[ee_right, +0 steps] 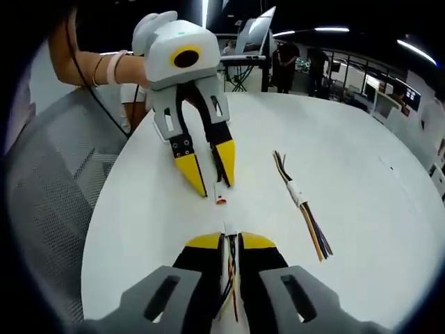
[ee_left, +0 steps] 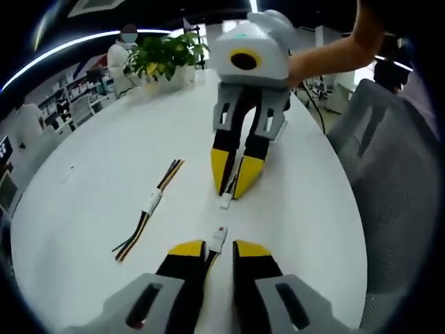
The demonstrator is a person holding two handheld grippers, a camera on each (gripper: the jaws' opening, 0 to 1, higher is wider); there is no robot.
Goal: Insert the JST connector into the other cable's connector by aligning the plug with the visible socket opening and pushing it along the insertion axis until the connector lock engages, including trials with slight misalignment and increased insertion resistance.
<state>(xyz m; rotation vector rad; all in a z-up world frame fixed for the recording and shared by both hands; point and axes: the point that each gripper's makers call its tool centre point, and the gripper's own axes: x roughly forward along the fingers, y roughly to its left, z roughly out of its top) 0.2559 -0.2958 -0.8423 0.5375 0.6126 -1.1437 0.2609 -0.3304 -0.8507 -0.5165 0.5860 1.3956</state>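
On the left of the left gripper view, a spare, already mated cable pair with multicoloured wires and a white housing (ee_left: 149, 207) lies loose on the round white worktop (ee_left: 83, 209), well apart from the work. At the bottom centre, the left gripper (ee_left: 211, 248) has its yellow-tipped fingers (ee_left: 186, 249) closed on a thin cable whose small white JST connector with a red mark (ee_left: 219, 236) juts forward, free in the air. Facing it, the right gripper (ee_left: 234, 182) pinches the other cable, and its white connector end (ee_left: 227, 202) hangs just below its tips. The two ends are near but apart, so mating has not begun.

In the right gripper view, the multicoloured wires (ee_right: 230, 278) run back between that gripper's closed fingers (ee_right: 205, 243).

The risk I judge: both connectors stick out on limp wire, so a push off-axis could bend a cable or jam the plug at the socket's edge without the lock catching.

Farther right, a grey mesh chair (ee_left: 389, 174) stands beside the worktop, a leafy potted plant (ee_left: 165, 56) behind; neither blocks the path.
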